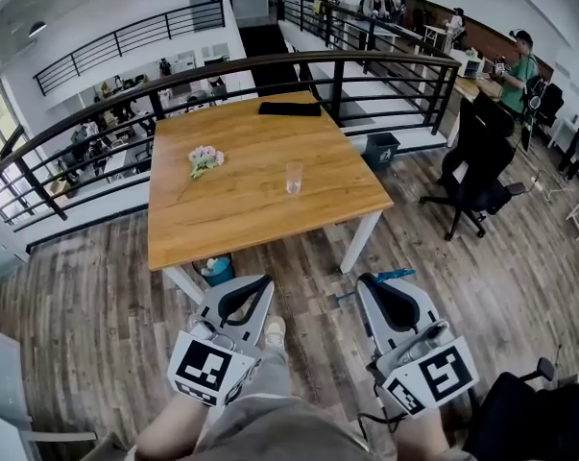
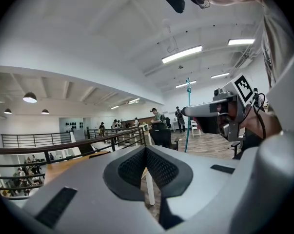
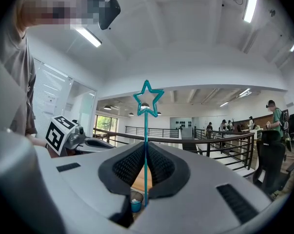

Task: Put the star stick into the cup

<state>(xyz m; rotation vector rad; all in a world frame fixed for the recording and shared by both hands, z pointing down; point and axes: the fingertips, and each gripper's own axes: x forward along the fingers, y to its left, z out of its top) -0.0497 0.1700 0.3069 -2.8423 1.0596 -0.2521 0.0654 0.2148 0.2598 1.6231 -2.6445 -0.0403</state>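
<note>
A thin teal star stick (image 3: 146,130) stands upright between the pads of my right gripper (image 3: 146,154), which is shut on it; its open star tops it. In the head view only a short teal piece of the stick (image 1: 395,275) shows beside the right gripper (image 1: 371,282). In the left gripper view the stick (image 2: 187,116) runs vertically by the right gripper (image 2: 186,112). A clear cup (image 1: 294,178) stands upright on the wooden table (image 1: 241,219), well ahead of both grippers. My left gripper (image 1: 257,283) hangs low over the floor, its pads (image 2: 156,165) together with nothing between them.
A small bunch of flowers (image 1: 205,158) and a flat black item (image 1: 290,109) lie on the table. A blue bin (image 1: 215,269) sits under its near edge. A black office chair (image 1: 476,176) stands to the right, a curved railing (image 1: 337,65) behind. People stand at the far right.
</note>
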